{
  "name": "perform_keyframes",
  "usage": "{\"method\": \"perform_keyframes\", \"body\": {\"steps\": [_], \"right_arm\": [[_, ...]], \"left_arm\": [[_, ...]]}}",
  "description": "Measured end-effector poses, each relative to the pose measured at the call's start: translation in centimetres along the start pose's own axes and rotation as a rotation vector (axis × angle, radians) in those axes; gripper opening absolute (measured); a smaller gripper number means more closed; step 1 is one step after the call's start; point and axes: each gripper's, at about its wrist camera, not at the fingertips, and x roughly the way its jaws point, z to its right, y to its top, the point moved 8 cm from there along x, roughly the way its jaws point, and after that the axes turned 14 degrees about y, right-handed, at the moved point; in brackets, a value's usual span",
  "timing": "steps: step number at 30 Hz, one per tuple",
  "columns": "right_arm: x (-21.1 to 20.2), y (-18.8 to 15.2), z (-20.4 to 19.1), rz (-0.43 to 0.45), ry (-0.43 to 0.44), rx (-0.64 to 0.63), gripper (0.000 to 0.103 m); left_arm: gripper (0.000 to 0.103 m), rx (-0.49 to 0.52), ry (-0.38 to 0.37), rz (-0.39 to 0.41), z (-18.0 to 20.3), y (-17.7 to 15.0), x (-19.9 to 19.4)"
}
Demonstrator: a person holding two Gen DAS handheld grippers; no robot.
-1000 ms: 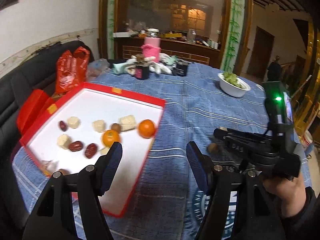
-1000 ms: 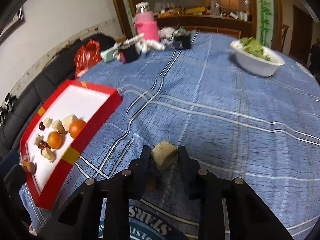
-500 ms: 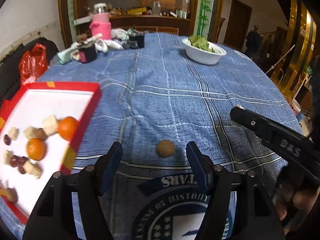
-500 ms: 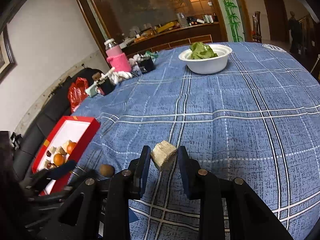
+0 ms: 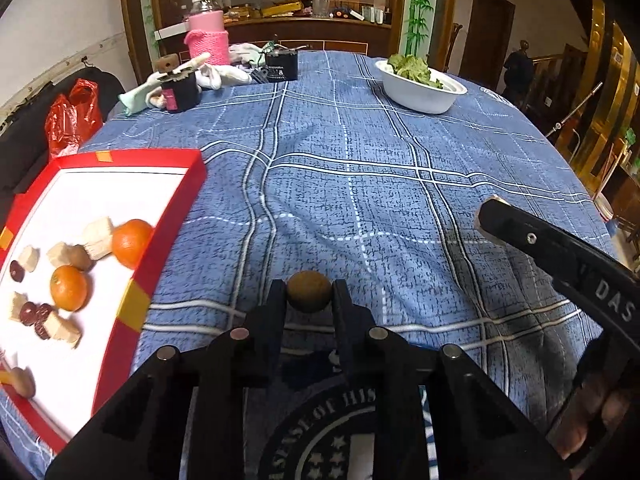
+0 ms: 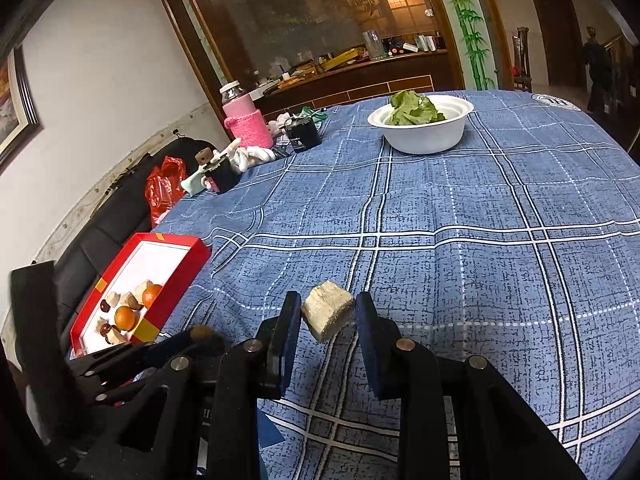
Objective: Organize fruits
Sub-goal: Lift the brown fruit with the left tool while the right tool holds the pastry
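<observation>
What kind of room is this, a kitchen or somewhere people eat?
Probably a home dining room: a large table under a blue plaid tablecloth, a white bowl of greens, and a wooden sideboard crowded with household items behind.

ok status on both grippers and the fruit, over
Left gripper just closed on small round brown fruit. Right gripper shut on pale tan cube. Red-rimmed white tray left, path clear.

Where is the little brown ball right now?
In the left wrist view the little brown ball sits low in the middle, pinched between the left tongs that just closed on it, over the blue tablecloth, right of the red box.
</observation>
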Motion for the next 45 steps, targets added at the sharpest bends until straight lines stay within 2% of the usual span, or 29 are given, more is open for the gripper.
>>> {"method": "perform_keyframes", "body": {"steps": [4,16,45], "right_arm": [[-0.5,-0.1,-1.0,-0.006,-0.008,-0.019,0.029],[-1.7,-4.7,-3.7,-0.061,-0.057,-0.067,0.029],[-2.3,-4.2,-4.0,-0.02,-0.128,-0.091,0.029]], "left_arm": [[0.02,-0.011,0.005,0.01,-0.8,-0.4,-0.9],[0.02,-0.049,-0.007,-0.011,-1.9,-2.0,-0.7],[0.02,-0.064,0.013,0.026,-2.3,-2.1,-1.5]]}}
